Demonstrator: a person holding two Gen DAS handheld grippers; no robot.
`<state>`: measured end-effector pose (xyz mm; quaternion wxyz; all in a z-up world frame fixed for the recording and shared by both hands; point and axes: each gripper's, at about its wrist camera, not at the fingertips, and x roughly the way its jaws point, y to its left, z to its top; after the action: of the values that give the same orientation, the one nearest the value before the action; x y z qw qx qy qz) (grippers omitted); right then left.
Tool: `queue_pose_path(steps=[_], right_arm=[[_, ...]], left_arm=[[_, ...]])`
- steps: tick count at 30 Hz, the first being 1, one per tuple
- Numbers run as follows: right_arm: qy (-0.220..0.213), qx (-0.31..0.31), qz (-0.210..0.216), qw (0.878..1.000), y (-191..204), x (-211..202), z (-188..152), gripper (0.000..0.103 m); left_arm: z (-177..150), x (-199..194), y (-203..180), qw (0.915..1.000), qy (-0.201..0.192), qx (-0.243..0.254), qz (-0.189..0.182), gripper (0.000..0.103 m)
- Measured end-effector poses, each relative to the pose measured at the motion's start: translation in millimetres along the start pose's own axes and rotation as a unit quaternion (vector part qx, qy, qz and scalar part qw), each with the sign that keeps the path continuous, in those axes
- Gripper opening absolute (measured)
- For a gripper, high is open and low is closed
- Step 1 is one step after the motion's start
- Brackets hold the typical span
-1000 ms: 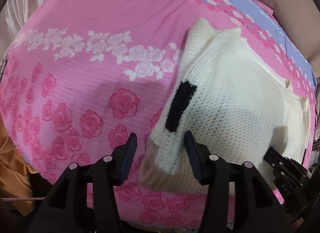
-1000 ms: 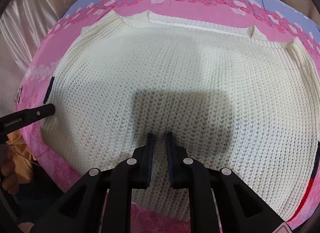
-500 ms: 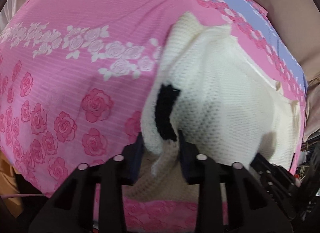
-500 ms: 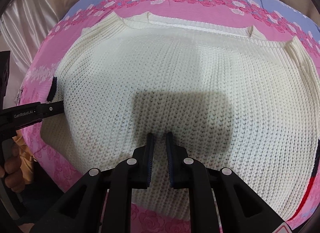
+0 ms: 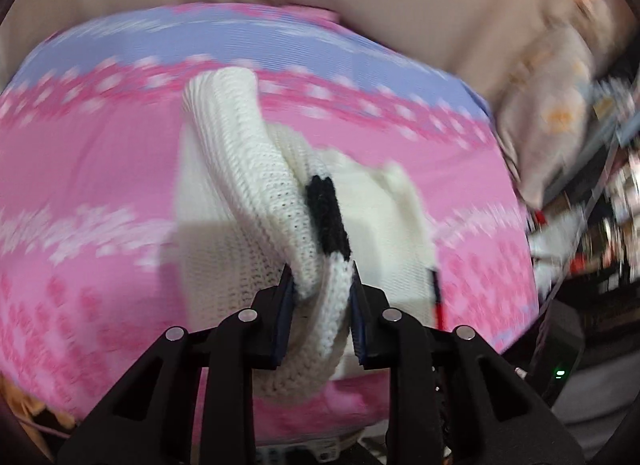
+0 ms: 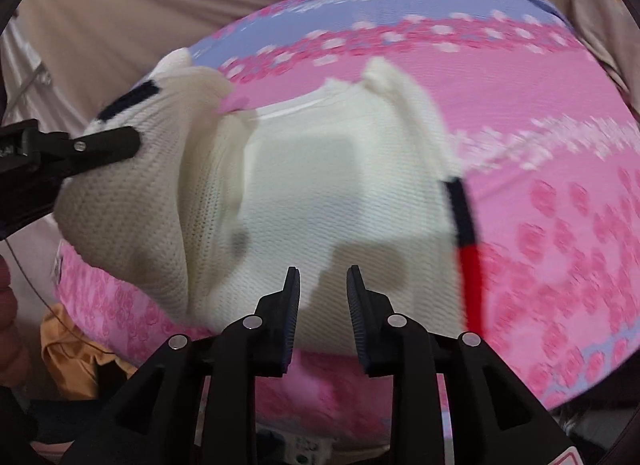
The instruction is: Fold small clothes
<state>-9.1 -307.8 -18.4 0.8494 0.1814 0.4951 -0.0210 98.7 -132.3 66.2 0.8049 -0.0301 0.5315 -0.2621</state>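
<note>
Our left gripper (image 5: 322,285) is clamped on a bunched edge of the cream knitted sweater (image 5: 248,185), the fold with the black stripe (image 5: 326,217) rising straight out from between its fingers, so that side of the garment is lifted off the pink rose-patterned sheet (image 5: 80,193) while the rest lies flat beyond and to the right of the claw. The raised fold runs lengthwise away from the left claw, and we judge the coming move to be carrying it rightward across the flat panel. Our right gripper (image 6: 323,285) holds nothing, its fingers parted above the near hem, the flat body of the sweater directly ahead and the lifted side off to its left. The left hand is plainly the nearer to the working edge. Beyond the sheet there is beige fabric, and blurred clutter sits far to the right of the left claw.
</note>
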Motion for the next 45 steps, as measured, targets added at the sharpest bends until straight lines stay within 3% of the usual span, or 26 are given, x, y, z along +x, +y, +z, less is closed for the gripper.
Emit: queue_pose_path(steps=[3,6,7,8,10,13,17,20,22,23,24,25,27,28,32,34,36,38,39,41,45], right_arm=[[-0.008,0.027,-0.012,1.0,-29.8,-13.0,-10.7,0.027],[-0.006,0.051,-0.021,0.998,-48.4,-14.7,-18.7,0.027],[-0.008,0.059,-0.021,0.998,-54.7,-18.0,-18.8,0.027],[-0.014,0.063,-0.019,0.998,-57.5,-22.8,-18.2,0.028],[-0.028,0.064,-0.015,0.997,-60.4,-31.2,-17.3,0.042],[-0.032,0.07,0.018,0.997,-55.8,-36.5,-7.7,0.056],[-0.011,0.102,0.097,0.99,-40.1,-20.6,5.6,0.069],[0.05,0.114,0.109,0.986,-21.0,21.3,11.2,0.07],[0.067,0.124,0.091,0.986,-15.5,40.3,12.8,0.07],[0.072,0.13,0.086,0.985,-12.2,47.7,12.9,0.069],[0.078,0.134,0.084,0.984,-9.5,54.0,13.3,0.062],[0.084,0.135,0.086,0.983,-6.3,60.5,14.3,0.044],[0.089,0.127,0.088,0.984,4.8,66.1,17.9,0.023],[0.078,0.119,0.092,0.986,10.0,60.5,20.8,0.017],[-0.05,0.035,0.102,0.993,34.2,-23.7,37.6,0.014],[-0.084,0.019,0.068,0.994,27.8,-43.5,36.7,0.014],[-0.058,0.037,0.019,0.997,-3.0,-26.0,23.2,0.014],[0.028,0.061,-0.028,0.997,-41.4,28.5,1.2,0.014],[0.049,0.072,-0.031,0.996,-51.6,43.1,-7.1,0.015],[0.05,0.098,-0.005,0.994,-57.2,47.4,-15.1,0.017],[0.015,0.072,-0.01,0.997,-42.5,26.0,-6.1,0.024]], left_arm=[[-15.8,46.8,-42.4,0.9973,0.041,0.061,-0.002,0.026],[-38.2,92.3,-51.6,0.9918,0.102,0.07,0.033,0.034],[-43.6,92.5,-49.3,0.9916,0.11,0.058,0.036,0.042],[-47.7,82.8,-43.8,0.9941,0.095,0.042,0.031,0.058],[-51.2,60.6,-34.5,0.9963,0.065,0.043,0.037,0.072],[-53.2,35.1,-16.9,0.9938,0.043,0.066,0.079,0.077],[-69.4,31.2,26.3,0.9895,0.069,0.044,0.119,0.079],[-84.1,41.5,49.4,0.9868,0.105,0.021,0.121,0.081],[-91.5,52.0,56.0,0.9858,0.122,0.011,0.115,0.081],[-94.4,57.4,58.0,0.985,0.128,0.007,0.116,0.081],[-95.2,59.9,57.9,0.985,0.129,0.008,0.115,0.081],[-95.2,62.2,57.8,0.9853,0.128,0.01,0.113,0.081],[-93.0,70.3,56.1,0.9846,0.123,0.021,0.123,0.077],[-91.4,74.6,56.7,0.9837,0.125,0.024,0.126,0.071],[-83.1,81.5,54.3,0.9811,0.128,0.03,0.142,0.067],[-80.2,85.9,49.9,0.9801,0.132,0.031,0.145,0.068],[-78.6,86.5,42.8,0.9823,0.131,0.03,0.131,0.068],[-74.9,81.6,31.5,0.984,0.122,0.036,0.125,0.067],[-72.7,77.8,25.3,0.9858,0.115,0.04,0.116,0.067],[-68.6,71.5,16.2,0.9868,0.112,0.048,0.108,0.067],[-55.7,55.5,5.4,0.9891,0.092,0.054,0.102,0.066]])
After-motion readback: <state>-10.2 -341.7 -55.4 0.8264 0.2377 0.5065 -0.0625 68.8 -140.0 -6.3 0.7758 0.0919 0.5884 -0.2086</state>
